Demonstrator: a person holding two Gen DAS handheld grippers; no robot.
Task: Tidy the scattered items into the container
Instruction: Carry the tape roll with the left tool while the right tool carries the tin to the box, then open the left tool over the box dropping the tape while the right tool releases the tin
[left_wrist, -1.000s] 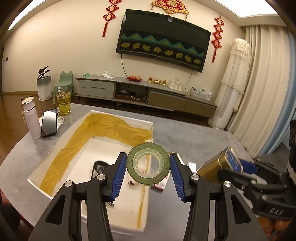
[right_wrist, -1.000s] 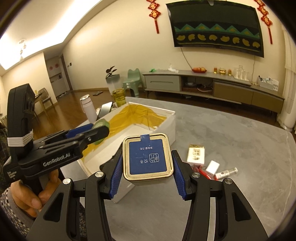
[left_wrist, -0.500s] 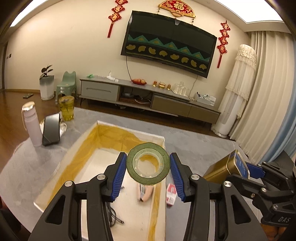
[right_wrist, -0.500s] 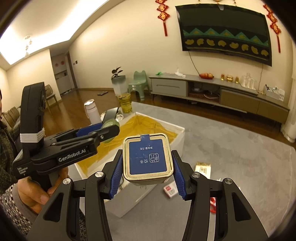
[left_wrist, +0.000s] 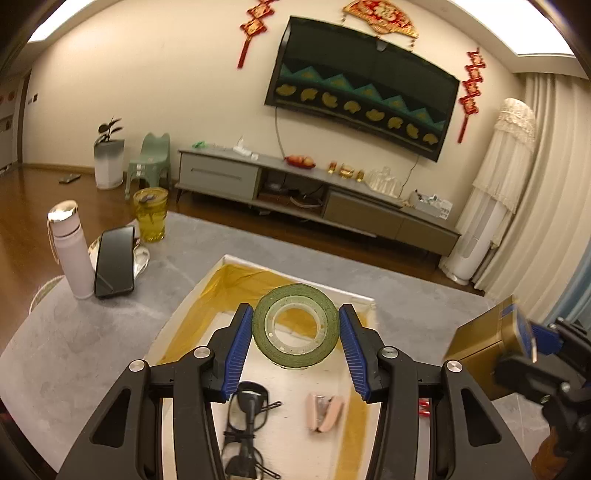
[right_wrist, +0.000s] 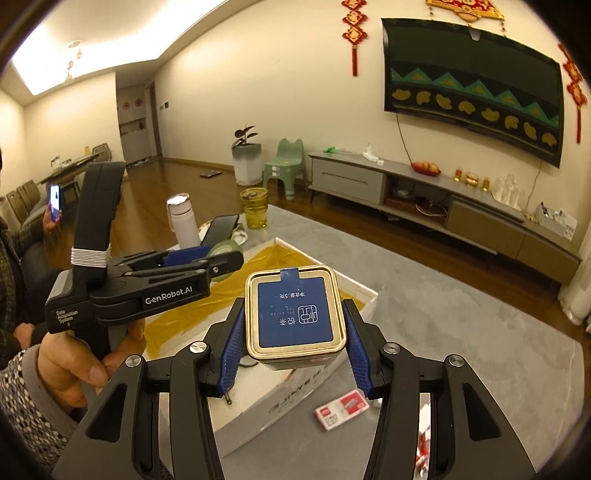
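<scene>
Two grippers clamped | left gripper (left_wrist: 295, 347): tape roll (left_wrist: 295, 325) (over box (left_wrist: 192, 295)) | right gripper (right_wrist: 295, 339): tin (right_wrist: 295, 317)

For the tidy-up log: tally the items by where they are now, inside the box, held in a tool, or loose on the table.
Inside box: 2, glasses, stapler
Held: 2, tape roll in left tool, tin in right tool
Loose on table: 1, red-and-white packet
Total: 5

Left handheld black plastic two-finger gripper (right_wrist: 225, 260): ribbed blue finger pads (left_wrist: 236, 350), silver pivot screws, white "GenRobot.AI" and "Data Acquisition System" lettering, white cord wound round its upright black post. Right black gripper (right_wrist: 295, 350): same build. The person's hand (right_wrist: 74, 363) shows a black-and-white speckled knit sleeve (right_wrist: 26, 421).
</scene>
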